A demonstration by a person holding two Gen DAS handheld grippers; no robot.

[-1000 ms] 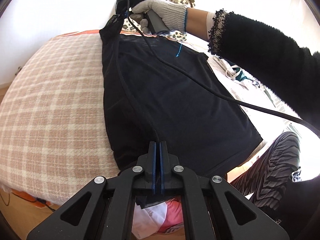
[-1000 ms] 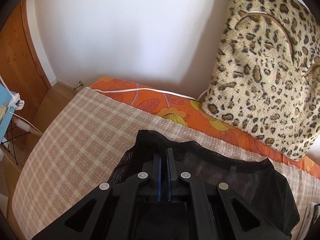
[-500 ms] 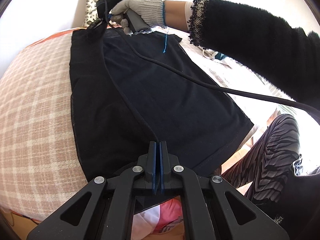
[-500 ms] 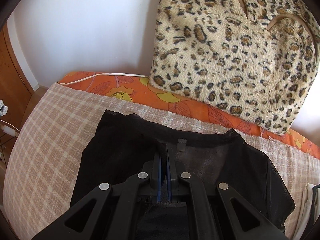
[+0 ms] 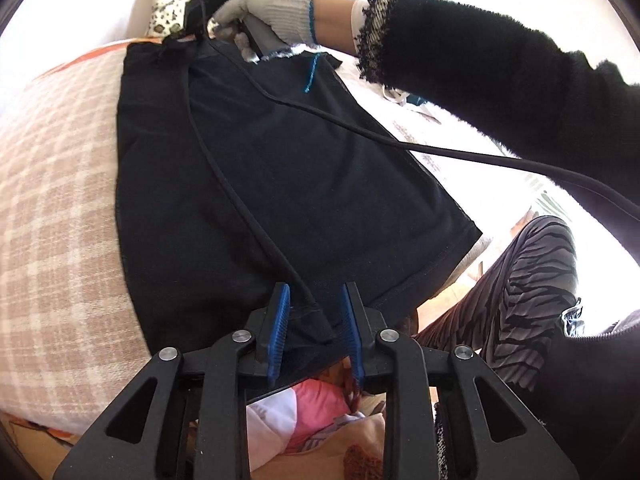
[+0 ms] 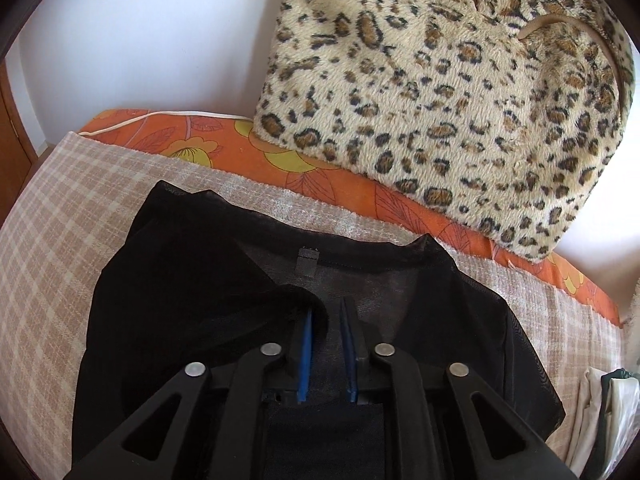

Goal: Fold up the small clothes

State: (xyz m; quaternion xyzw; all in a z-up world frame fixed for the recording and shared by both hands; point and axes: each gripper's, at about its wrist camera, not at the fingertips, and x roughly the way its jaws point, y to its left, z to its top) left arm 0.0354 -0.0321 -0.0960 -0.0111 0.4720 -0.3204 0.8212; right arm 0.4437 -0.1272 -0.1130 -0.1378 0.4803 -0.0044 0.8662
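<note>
A black sheer garment (image 5: 280,168) lies flat on the checked bedcover (image 5: 52,184), running from the near edge to the far end. My left gripper (image 5: 314,300) is open at the garment's near hem, its blue pads either side of a raised fold. My right gripper (image 6: 326,308) is open over the garment's neckline (image 6: 308,258), a fold of black fabric (image 6: 248,304) draped over its left finger. In the left wrist view the right gripper (image 5: 224,0) is held by a gloved hand at the garment's far end.
A leopard-print cushion (image 6: 460,92) stands against the wall behind an orange floral sheet (image 6: 320,176). A black cable (image 5: 440,152) trails across the garment. Pink and white clothes (image 5: 304,404) lie below the near edge. White items (image 6: 600,412) lie at the right.
Both grippers have opened and let go of the garment. The garment has been spread wider and flatter on the bedcover, with its neckline now lying near the cushion.
</note>
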